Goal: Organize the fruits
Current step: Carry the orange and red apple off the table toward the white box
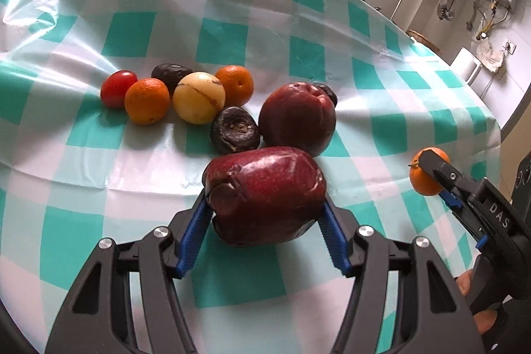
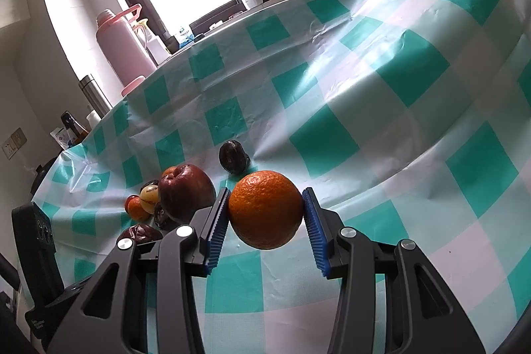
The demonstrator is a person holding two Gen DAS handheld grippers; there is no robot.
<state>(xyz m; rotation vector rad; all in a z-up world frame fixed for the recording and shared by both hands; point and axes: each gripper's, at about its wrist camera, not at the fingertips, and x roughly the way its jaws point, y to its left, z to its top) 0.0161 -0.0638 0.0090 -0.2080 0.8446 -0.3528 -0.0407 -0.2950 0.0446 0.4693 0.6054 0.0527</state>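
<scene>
Left wrist view: the left gripper (image 1: 265, 208) clamps a dark red apple (image 1: 264, 194) at frame centre, above the checked tablecloth (image 1: 83, 241). Behind it, a second apple (image 1: 297, 118) leads a row of small fruit toward the upper left. The right gripper (image 2: 265, 214) pinches an orange (image 2: 265, 209), low in its frame's centre.

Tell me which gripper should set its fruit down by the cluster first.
Left, probably. The left gripper holds its apple right beside the second apple; the right gripper with its orange is farther off.
</scene>
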